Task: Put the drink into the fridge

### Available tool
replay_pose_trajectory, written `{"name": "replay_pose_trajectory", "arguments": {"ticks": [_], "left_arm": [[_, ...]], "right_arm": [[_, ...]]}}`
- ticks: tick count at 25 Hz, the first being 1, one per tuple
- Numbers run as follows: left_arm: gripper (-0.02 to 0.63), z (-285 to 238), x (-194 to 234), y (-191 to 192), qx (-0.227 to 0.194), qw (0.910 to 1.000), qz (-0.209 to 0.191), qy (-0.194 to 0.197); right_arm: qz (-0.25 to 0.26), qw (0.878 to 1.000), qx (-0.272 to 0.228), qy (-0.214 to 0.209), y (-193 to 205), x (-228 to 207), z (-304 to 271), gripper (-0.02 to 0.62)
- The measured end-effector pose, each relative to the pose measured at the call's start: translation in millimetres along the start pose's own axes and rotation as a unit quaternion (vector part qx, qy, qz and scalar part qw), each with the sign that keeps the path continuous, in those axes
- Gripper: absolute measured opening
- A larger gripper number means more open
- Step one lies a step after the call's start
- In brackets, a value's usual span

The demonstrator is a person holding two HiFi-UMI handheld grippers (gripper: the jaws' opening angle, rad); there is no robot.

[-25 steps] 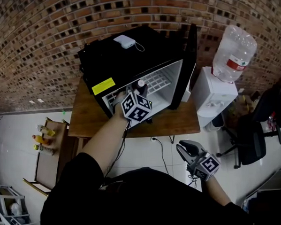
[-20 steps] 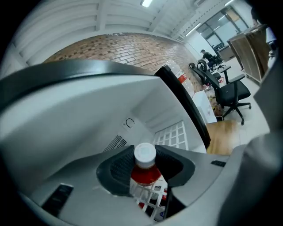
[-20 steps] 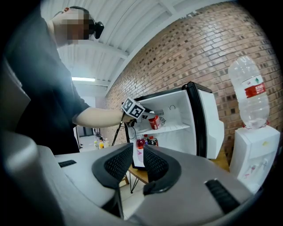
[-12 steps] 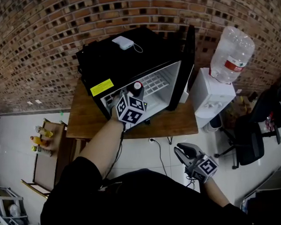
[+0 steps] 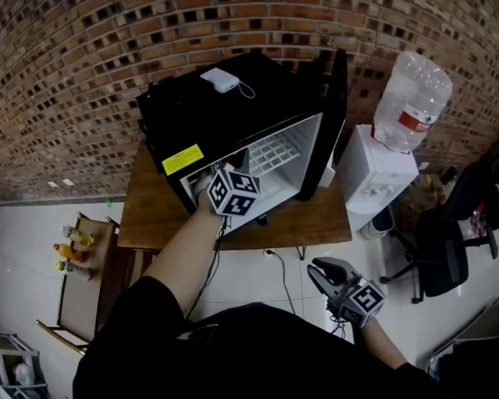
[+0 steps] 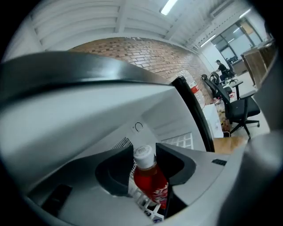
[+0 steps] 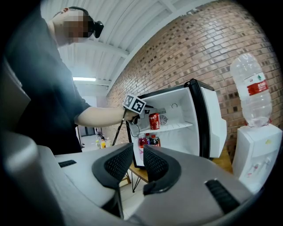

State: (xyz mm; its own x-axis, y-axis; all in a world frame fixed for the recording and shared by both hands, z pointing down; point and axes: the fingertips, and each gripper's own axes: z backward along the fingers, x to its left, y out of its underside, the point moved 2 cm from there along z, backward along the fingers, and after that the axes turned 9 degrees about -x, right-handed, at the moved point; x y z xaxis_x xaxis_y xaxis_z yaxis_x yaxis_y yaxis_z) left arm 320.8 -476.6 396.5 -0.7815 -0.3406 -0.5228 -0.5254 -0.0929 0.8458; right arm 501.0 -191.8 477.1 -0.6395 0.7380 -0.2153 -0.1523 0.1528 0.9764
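Observation:
The black mini fridge (image 5: 229, 120) stands with its door (image 5: 338, 106) swung open to the right. My left gripper (image 5: 241, 163) reaches into the upper shelf space. In the left gripper view, a red drink bottle (image 6: 150, 181) with a white cap sits between the left gripper's (image 6: 143, 152) pads. The pads touch its neck while the jaws are opening slightly. The right gripper view shows this bottle (image 7: 154, 120) upright on the white upper shelf. My right gripper (image 5: 320, 267) hangs low by my right side, far from the fridge, a narrow gap between its empty pads (image 7: 119, 163).
Two more bottles (image 7: 148, 141) stand on the fridge's lower shelf. A white box (image 5: 221, 80) lies on the fridge top. The fridge sits on a wooden table (image 5: 150, 208). A water dispenser (image 5: 382, 175) is at the right, an office chair (image 5: 452, 242) beyond, and drinks (image 5: 72, 245) on the left.
My left gripper has pushed the bottle deeper into the fridge, so its cap is now hidden behind the marker cube in the head view. The right gripper has hardly moved.

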Motion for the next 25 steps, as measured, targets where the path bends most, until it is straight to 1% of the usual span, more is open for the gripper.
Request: {"name": "replay_pose_trajectory", "arguments": {"ticks": [2,3,5,7,8,11,13,15,17,18,19,21,22,23,24,25], "left_arm": [[0.164,0.3,5.8,4.3,0.007,0.9992,-0.028,-0.027],[0.198,0.2,6.7,6.4,0.014,0.9985,-0.041,-0.035],[0.207,0.4,5.6,8.1,0.019,0.9974,-0.058,-0.039],[0.22,0.6,2.7,9.4,0.02,0.9974,-0.061,-0.032],[0.263,1.2,0.8,10.1,0.021,0.9977,-0.058,-0.027],[0.314,12.1,-5.8,7.9,0.012,0.9985,-0.049,-0.022],[0.339,25.8,-11.5,5.6,0.0,0.9982,-0.054,-0.025],[0.348,42.3,-19.6,4.0,-0.011,0.9985,-0.051,-0.017],[0.345,67.2,-28.9,-0.7,-0.03,0.9993,-0.022,0.008],[0.321,85.1,-34.1,-5.4,-0.047,0.9985,0.001,0.028],[0.303,106.8,-40.3,-11.0,-0.07,0.9957,0.027,0.054],[0.252,156.1,-50.5,-17.9,-0.123,0.983,0.069,0.117],[0.219,178.4,-48.9,-15.7,-0.142,0.9764,0.082,0.141],[0.219,199.1,-40.7,-9.1,-0.152,0.9713,0.093,0.157],[0.184,219.7,-26.9,1.6,-0.156,0.9672,0.109,0.168],[0.184,240.0,-9.3,16.3,-0.155,0.9636,0.13,0.176]], "right_arm": [[0.002,1.0,0.0,-0.002,-0.1,0.4,-0.4,0.097],[0.003,1.0,0.0,-0.003,-0.3,1.1,-1.2,0.098],[0.004,1.0,-0.001,-0.005,-0.3,2.3,-2.7,0.097],[0.005,1.0,0.001,-0.005,0.3,2.8,-3.7,0.097],[0.005,1.0,0.001,-0.005,0.7,2.9,-4.2,0.097],[0.005,1.0,0.001,-0.007,1.3,5.4,-7.1,0.097],[0.006,1.0,0.002,-0.012,2.3,10.2,-10.3,0.097],[0.008,1.0,0.001,-0.016,4.3,17.8,-14.4,0.098],[0.011,1.0,-0.001,-0.021,4.1,25.8,-21.4,0.097],[0.013,1.0,-0.002,-0.023,2.6,29.4,-26.7,0.098],[0.014,1.0,-0.002,-0.025,0.9,32.8,-32.5,0.097],[0.019,0.999,-0.003,-0.028,-1.8,40.8,-44.2,0.097],[0.024,0.999,-0.004,-0.028,-2.4,45.9,-50.6,0.097],[0.029,0.999,-0.005,-0.03,-2.7,52.6,-58.6,0.097],[0.034,0.999,-0.007,-0.034,-3.0,61.5,-68.9,0.097],[0.038,0.998,-0.01,-0.039,-3.3,72.1,-81.2,0.097]]}}
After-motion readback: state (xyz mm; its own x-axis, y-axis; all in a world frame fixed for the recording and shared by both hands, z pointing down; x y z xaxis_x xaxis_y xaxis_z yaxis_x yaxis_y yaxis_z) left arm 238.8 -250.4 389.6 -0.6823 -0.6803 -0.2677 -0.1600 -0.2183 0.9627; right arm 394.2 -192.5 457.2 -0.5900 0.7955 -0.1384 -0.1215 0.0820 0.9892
